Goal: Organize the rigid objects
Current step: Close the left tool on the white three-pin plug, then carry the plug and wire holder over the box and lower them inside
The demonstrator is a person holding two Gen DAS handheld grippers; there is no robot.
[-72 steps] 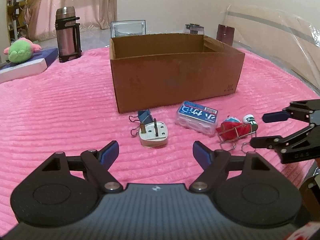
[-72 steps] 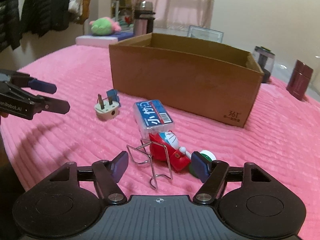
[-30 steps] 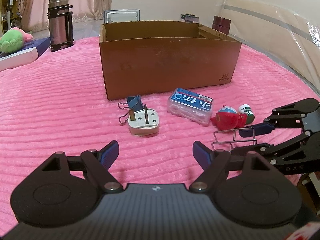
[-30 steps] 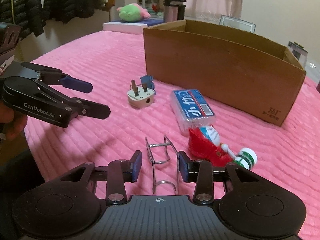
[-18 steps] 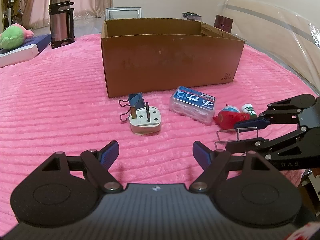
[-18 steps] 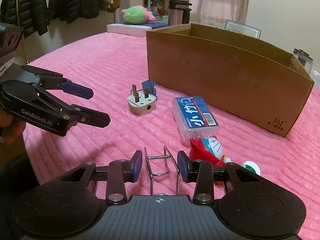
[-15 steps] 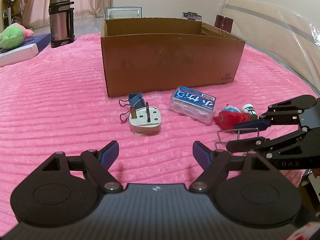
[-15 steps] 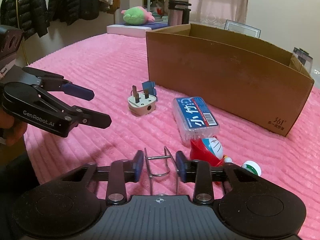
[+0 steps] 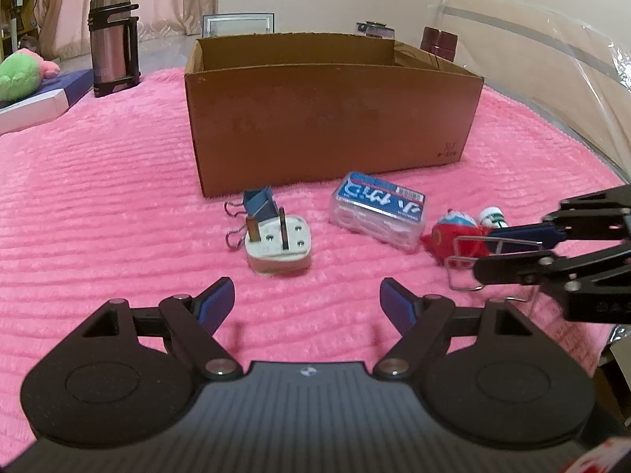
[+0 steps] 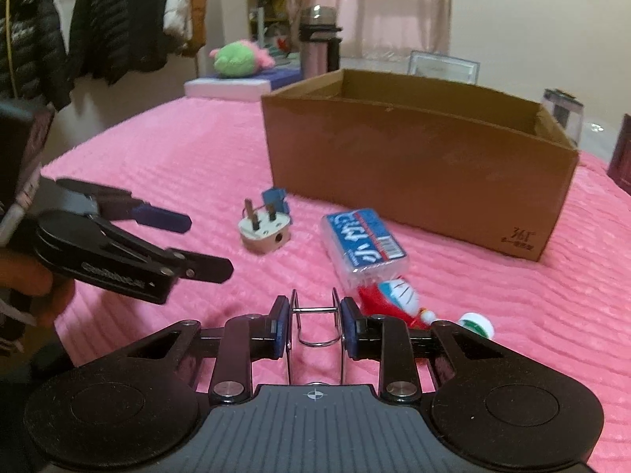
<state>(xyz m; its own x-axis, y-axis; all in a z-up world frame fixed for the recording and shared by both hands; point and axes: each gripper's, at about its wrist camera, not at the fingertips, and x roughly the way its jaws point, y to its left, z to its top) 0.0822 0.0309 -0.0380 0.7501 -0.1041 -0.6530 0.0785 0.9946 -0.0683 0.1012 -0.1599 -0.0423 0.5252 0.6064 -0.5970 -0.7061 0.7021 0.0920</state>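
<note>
My right gripper (image 10: 314, 325) is shut on a bent wire metal holder (image 10: 315, 311), lifted slightly off the pink blanket; the same holder (image 9: 465, 264) and gripper (image 9: 487, 250) show at the right of the left wrist view. Beside it lie a red-and-blue toy figure (image 10: 394, 295) and a clear case with a blue label (image 10: 364, 246). A white plug (image 9: 278, 250) with a blue binder clip (image 9: 258, 205) behind it sits ahead of my left gripper (image 9: 307, 305), which stands open and empty. The open cardboard box (image 9: 331, 114) stands behind them all.
A steel thermos (image 9: 112, 37) and a green plush toy (image 9: 17, 79) on a white-and-blue box stand at the far left. Dark jars (image 9: 439, 43) and a picture frame (image 9: 238, 23) sit behind the carton. Clear plastic sheeting (image 9: 552, 79) borders the right. Coats (image 10: 98, 19) hang at left.
My right gripper's jaws closed onto the wire holder and raised it a little off the blanket. The left gripper stayed open and nearly still.
</note>
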